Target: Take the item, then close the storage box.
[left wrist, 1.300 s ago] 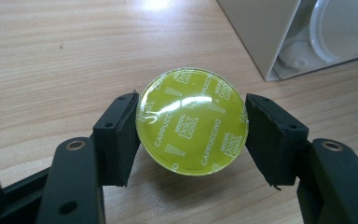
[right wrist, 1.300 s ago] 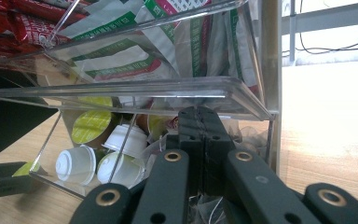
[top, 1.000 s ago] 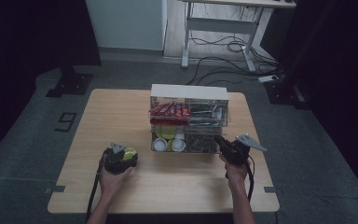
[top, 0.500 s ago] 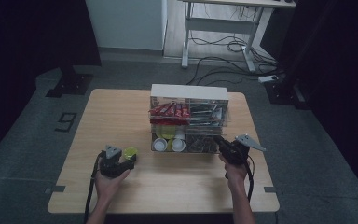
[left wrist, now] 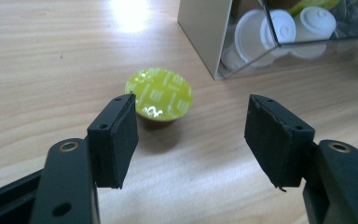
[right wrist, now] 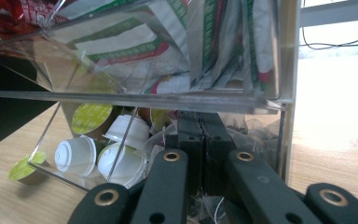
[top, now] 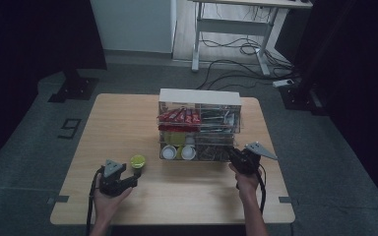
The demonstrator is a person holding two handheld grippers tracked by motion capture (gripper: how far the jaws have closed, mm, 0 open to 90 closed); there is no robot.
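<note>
Left gripper: you have backed it off, jaws wide, nothing held | green capsule: now stands released on table, at organizer's 8 o'clock | Right gripper: jaws closed inside lower compartment, contents unclear.

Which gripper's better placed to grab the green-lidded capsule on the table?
Left. The left gripper has its jaws open, with the green-lidded capsule just ahead on the bare table. The right gripper is shut, its tips inside the clear organizer.
</note>
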